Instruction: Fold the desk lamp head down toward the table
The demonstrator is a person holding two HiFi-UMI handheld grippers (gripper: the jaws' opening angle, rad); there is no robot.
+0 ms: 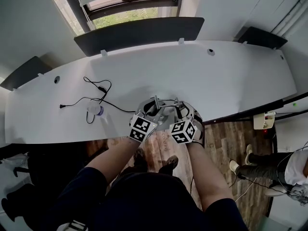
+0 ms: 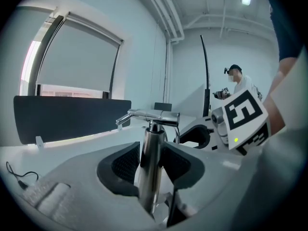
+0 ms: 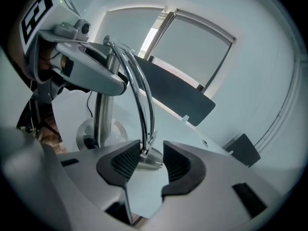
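Observation:
The chrome desk lamp (image 1: 163, 106) stands at the white table's (image 1: 231, 76) front edge. My left gripper (image 2: 151, 166) is shut on the lamp's upright post (image 2: 153, 148), with both pads against it; the lamp's top crossbar (image 2: 156, 114) shows above. In the right gripper view, thin curved chrome arms (image 3: 142, 95) run down to the small silver lamp head (image 3: 153, 160), which hangs low near the table. My right gripper (image 3: 147, 166) is open, with the head between its jaws and a gap at the right pad. The lamp's round base (image 3: 91, 134) sits at the left.
A black cable (image 1: 94, 94) and a small white plug piece (image 1: 96, 110) lie on the table left of the lamp. Dark divider panels (image 1: 139, 32) line the far edge. A person (image 2: 237, 83) stands at the back, and another's legs (image 1: 260, 170) are on the wooden floor at the right.

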